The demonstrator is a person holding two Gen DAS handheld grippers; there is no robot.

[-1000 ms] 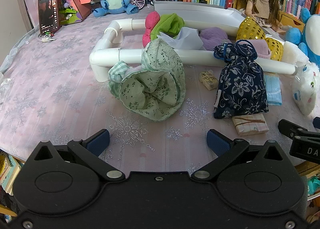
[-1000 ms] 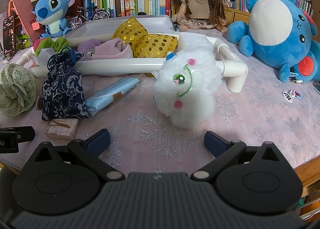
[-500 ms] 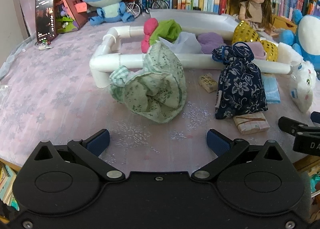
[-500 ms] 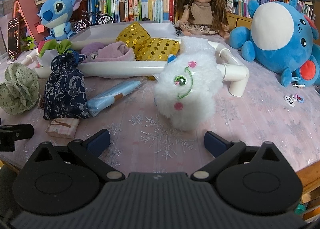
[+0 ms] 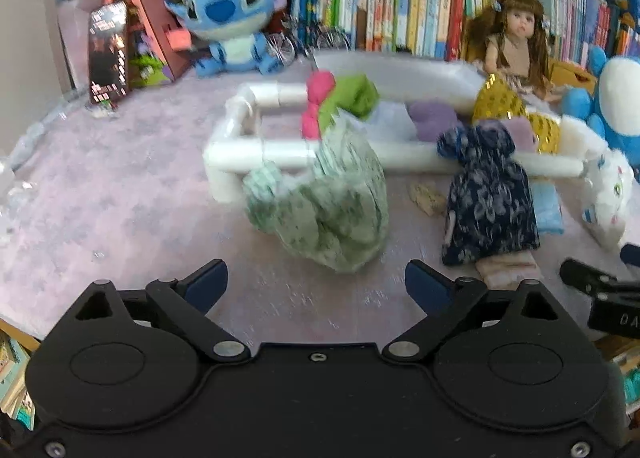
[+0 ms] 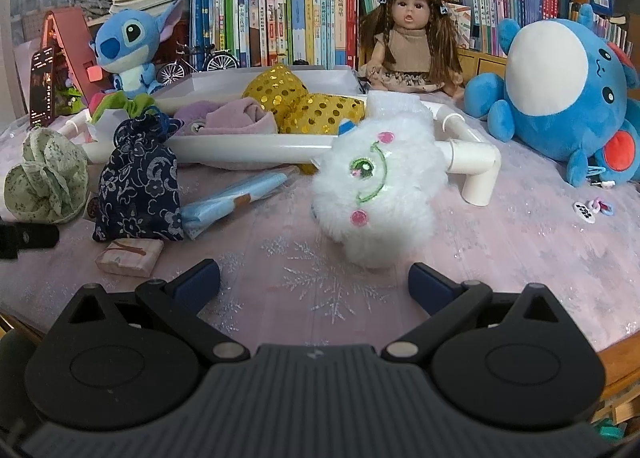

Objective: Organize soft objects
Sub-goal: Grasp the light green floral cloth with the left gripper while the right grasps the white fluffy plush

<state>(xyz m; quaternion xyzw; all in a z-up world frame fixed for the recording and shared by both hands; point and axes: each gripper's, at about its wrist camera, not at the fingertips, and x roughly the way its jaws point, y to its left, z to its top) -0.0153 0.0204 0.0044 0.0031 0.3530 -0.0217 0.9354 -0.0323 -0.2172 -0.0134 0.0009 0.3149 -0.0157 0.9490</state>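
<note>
A pale green floral cloth bundle (image 5: 324,210) lies on the pink tablecloth in front of my open, empty left gripper (image 5: 316,284); it also shows in the right wrist view (image 6: 46,178). A navy floral drawstring pouch (image 5: 488,202) stands to its right, also seen from the right wrist (image 6: 138,182). A fluffy white plush (image 6: 376,194) sits just ahead of my open, empty right gripper (image 6: 314,286). Behind them a white pipe frame (image 6: 240,146) holds gold sequin pieces (image 6: 304,106), purple cloth (image 6: 240,122) and pink-green cloth (image 5: 340,102).
A light blue packet (image 6: 232,198) and a small wrapped block (image 6: 130,256) lie by the pouch. A Stitch plush (image 5: 228,26), doll (image 6: 412,46), big blue plush (image 6: 560,98), phone (image 5: 108,58) and bookshelves stand behind. The table edge runs close below both grippers.
Both grippers have pulled back and risen a little from the table; the left view is blurred by motion. Both stay open. No object has moved.
</note>
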